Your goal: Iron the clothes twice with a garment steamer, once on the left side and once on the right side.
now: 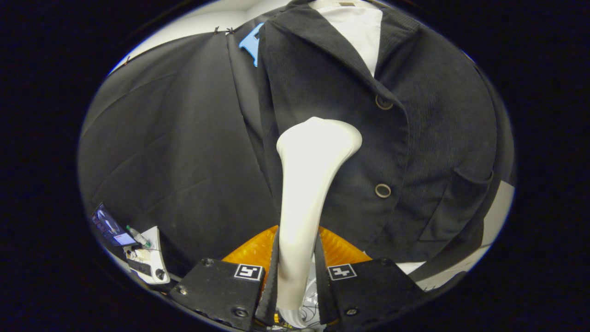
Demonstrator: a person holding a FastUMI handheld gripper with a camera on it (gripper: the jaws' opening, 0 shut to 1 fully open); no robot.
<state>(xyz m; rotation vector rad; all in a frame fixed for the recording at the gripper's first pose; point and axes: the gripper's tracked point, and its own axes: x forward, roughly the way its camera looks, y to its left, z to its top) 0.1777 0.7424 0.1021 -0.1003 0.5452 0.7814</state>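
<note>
Already the tongs [297, 272] are pinching the handle of the white garment steamer [309, 184], one finger on each side. Its head lies against the dark jacket [415, 138] hanging just ahead, on the panel beside the two buttons. Nothing shows whether either pass is finished; I judge one is under way.

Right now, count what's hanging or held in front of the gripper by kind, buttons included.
Jacket: 1
White shirt under it: 1
Jacket buttons: 2
Steamer, clamped between the gripper fingers, head against the jacket: 1
Total: 5
</note>
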